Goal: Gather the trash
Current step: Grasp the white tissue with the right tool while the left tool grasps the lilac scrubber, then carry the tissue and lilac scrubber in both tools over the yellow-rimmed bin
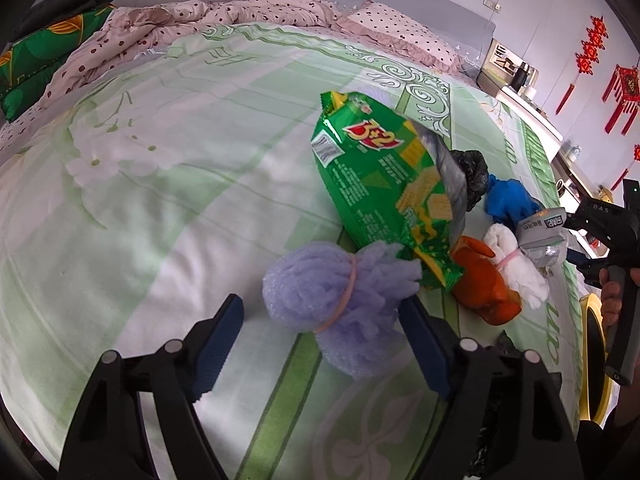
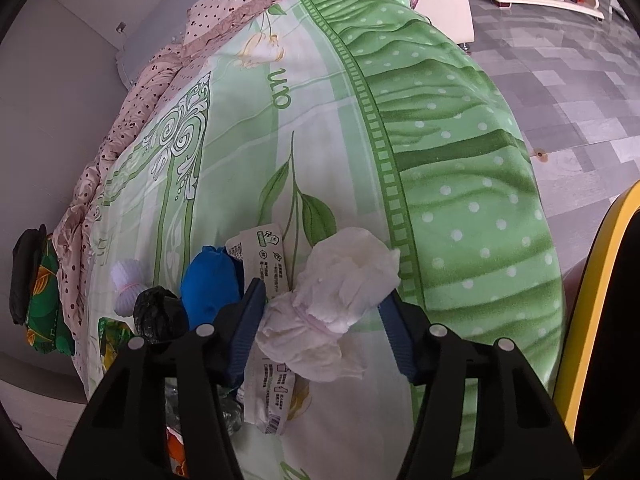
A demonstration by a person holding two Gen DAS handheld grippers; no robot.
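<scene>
A purple foam bundle (image 1: pixel 332 300) tied with a rubber band lies on the green bedspread (image 1: pixel 160 200). My left gripper (image 1: pixel 320 340) is open around it; the right pad touches it and a gap shows at the left pad. In the right wrist view a white tissue bundle (image 2: pixel 332 300) with a pink band sits between the pads of my right gripper (image 2: pixel 320 320), touching both. It rests on a printed white wrapper (image 2: pixel 260 256). Beside the purple bundle lie a green cracker wrapper (image 1: pixel 380 184), an orange wrapper (image 1: pixel 484 284) and a white net bundle (image 1: pixel 516 268).
A black bag wad (image 1: pixel 472 172) and a blue wad (image 1: pixel 508 200) lie beyond the cracker wrapper. A yellow-rimmed bin (image 2: pixel 592 300) stands by the bed's edge. Rumpled dotted quilt and pillow (image 1: pixel 240 12) fill the far side. Grey tiled floor (image 2: pixel 560 80) lies beyond the bed.
</scene>
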